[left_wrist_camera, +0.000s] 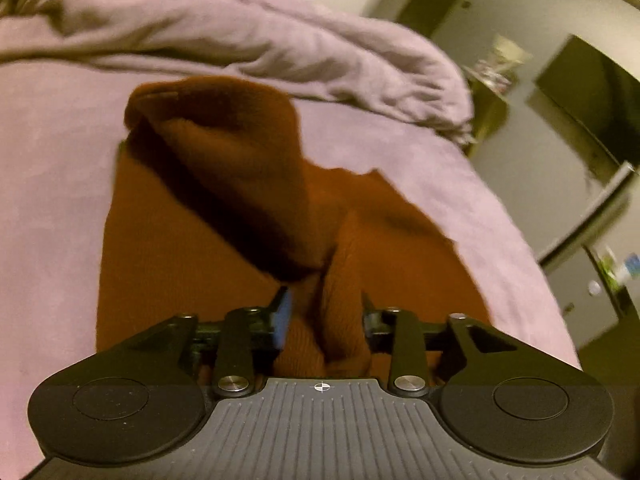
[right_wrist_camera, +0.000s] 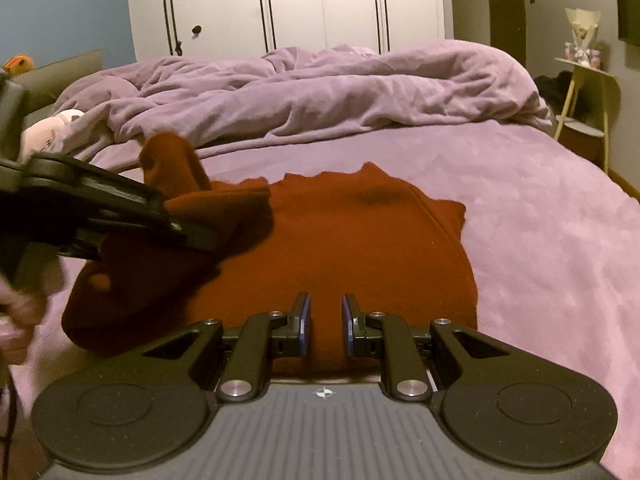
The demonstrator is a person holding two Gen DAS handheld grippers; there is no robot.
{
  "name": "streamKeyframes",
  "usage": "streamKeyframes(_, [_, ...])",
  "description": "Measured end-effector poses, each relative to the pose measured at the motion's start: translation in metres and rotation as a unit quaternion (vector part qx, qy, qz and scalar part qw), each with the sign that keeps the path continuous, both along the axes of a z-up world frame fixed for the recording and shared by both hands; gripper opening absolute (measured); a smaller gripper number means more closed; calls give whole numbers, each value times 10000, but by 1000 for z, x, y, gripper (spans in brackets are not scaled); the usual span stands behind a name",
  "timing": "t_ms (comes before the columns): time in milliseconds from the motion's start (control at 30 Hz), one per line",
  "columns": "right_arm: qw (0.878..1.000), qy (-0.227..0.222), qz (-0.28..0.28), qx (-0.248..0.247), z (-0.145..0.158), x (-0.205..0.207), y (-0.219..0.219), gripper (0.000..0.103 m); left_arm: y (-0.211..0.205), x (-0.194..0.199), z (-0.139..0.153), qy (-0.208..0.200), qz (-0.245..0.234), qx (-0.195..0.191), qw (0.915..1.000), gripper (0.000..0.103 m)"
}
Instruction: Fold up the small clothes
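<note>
Rust-red knit fabric sits between the blue-padded fingers [left_wrist_camera: 282, 316] of the left claw [left_wrist_camera: 326, 312], a raised ridge of the sweater [right_wrist_camera: 340, 248] running up through the gap; the jaws stand apart and the left pad shows clear of the cloth, so the claw looks released rather than clenched on it, though the right pad is mostly hidden by the fold. Seen from the right wrist, the left claw [right_wrist_camera: 176, 220] comes in from the left edge with a sleeve [right_wrist_camera: 176, 168] of the sweater draped over and around its tip, and a blurred hand [right_wrist_camera: 20, 308] shows behind it. The right claw [right_wrist_camera: 326, 320] hovers over the near hem of the garment with its jaws narrowly parted; only flat fabric shows through the gap and nothing is gripped. The sweater lies spread on the bed [right_wrist_camera: 560, 216], body flat, its left side bunched and folded inward. A crumpled lilac duvet [right_wrist_camera: 320, 92] is heaped across the far part of the bed. Beyond it stand white wardrobe doors [right_wrist_camera: 288, 4], and a small side shelf [right_wrist_camera: 588, 76] sits at the right.
</note>
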State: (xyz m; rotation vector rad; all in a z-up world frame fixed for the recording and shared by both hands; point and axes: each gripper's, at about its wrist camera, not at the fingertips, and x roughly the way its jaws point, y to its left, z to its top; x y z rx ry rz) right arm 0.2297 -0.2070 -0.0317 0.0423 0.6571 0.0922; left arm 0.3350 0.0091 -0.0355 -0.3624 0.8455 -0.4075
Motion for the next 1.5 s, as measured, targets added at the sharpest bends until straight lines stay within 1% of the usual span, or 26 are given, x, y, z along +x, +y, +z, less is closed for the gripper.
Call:
streamKeyframes(67, [10000, -7, -17, -3, 1, 0, 0, 17, 9, -19, 14, -251, -59, 11, 9997, 49])
streamKeyframes(133, [10000, -76, 13, 10, 5, 0, 2, 17, 26, -37, 25, -441, 88, -7, 9990, 54])
streamKeyframes(167, [9999, -114, 43, -2, 8, 2, 5, 17, 37, -44, 28, -519, 227, -3, 9984, 55])
streamKeyframes(267, [9990, -372, 253, 58, 25, 6, 19, 17, 66, -53, 27, -594, 945, 418, 9929, 55])
streamKeyframes(333, [9973, -528, 484, 186, 36, 10, 33, 17, 82, -50, 17, -387, 1234, 556, 9900, 55])
streamKeyframes(367, [9959, -578, 646, 270, 41, 13, 43, 17, 88, -49, 11, -238, 1337, 520, 9894, 55])
streamKeyframes(467, [9902, -623, 1194, 369, 46, 23, 71, 17, 97, -42, -8, 142, 1369, 189, 9903, 55])
streamKeyframes(533, [9896, -345, 1366, 296, 35, 34, 84, 17, 92, -37, -19, 257, 1260, 129, 9916, 55])
streamKeyframes(600, [9907, 164, 1351, -1, 12, 44, 88, 17, 87, -36, -24, 205, 1108, 187, 9935, 57])
streamKeyframes(633, [9906, 375, 1307, -158, 1, 47, 86, 25, 86, -35, -27, 217, 1039, 202, 9941, 58])
streamKeyframes(700, [9905, 332, 1332, 83, -8, 44, 71, 26, 85, -36, -29, 133, 982, 300, 9946, 60])
streamKeyframes(767, [9903, 440, 1304, 173, -1, 44, 65, 28, 85, -40, -30, 99, 975, 336, 9946, 60])
streamKeyframes(800, [9899, 501, 1266, 397, 3, 46, 60, 29, 87, -39, -31, 126, 1011, 297, 9944, 60])
streamKeyframes(833, [9893, 533, 1195, 642, 7, 50, 55, 34, 89, -37, -32, 171, 1045, 228, 9941, 60])
streamKeyframes(867, [9890, 546, 1083, 846, 10, 55, 50, 41, 91, -40, -32, 204, 1065, 186, 9939, 60])
streamKeyframes(933, [9865, 632, 894, 1214, 13, 70, 42, 53, 90, -40, -32, 223, 1086, 172, 9937, 60])
streamKeyframes(1000, [9822, 806, 885, 1449, 13, 85, 43, 53, 88, -41, -31, 180, 1056, 271, 9939, 60])
streamKeyframes(1133, [9715, 1129, 1171, 1725, 2, 104, 57, 53, 84, -39, -29, 180, 1039, 386, 9937, 60])
streamKeyframes(1167, [9700, 1194, 1209, 1738, -2, 107, 61, 49, 84, -39, -29, 178, 1040, 417, 9935, 60])
streamKeyframes(1200, [9713, 1175, 1202, 1685, -4, 109, 64, 39, 83, -39, -27, 156, 1026, 476, 9935, 60])
streamKeyframes(1233, [9734, 1116, 1219, 1589, -4, 110, 66, 10, 81, -40, -26, 113, 989, 580, 9933, 60])
streamKeyframes(1300, [9760, 988, 1249, 1484, 1, 105, 66, 9, 79, -41, -19, 9, 930, 730, 9930, 60])
streamKeyframes(1333, [9785, 894, 1265, 1363, 4, 101, 66, 7, 79, -42, -15, -54, 934, 741, 9928, 60])
streamKeyframes(1400, [9846, 688, 1236, 1028, 10, 94, 66, 7, 81, -42, -9, -146, 1000, 671, 9926, 61])
streamKeyframes(1467, [9860, 671, 1193, 950, 11, 92, 61, 7, 80, -38, -10, -125, 993, 659, 9928, 61])
streamKeyframes(1500, [9868, 727, 1144, 889, 8, 91, 57, 7, 77, -34, -15, -24, 945, 689, 9931, 61])
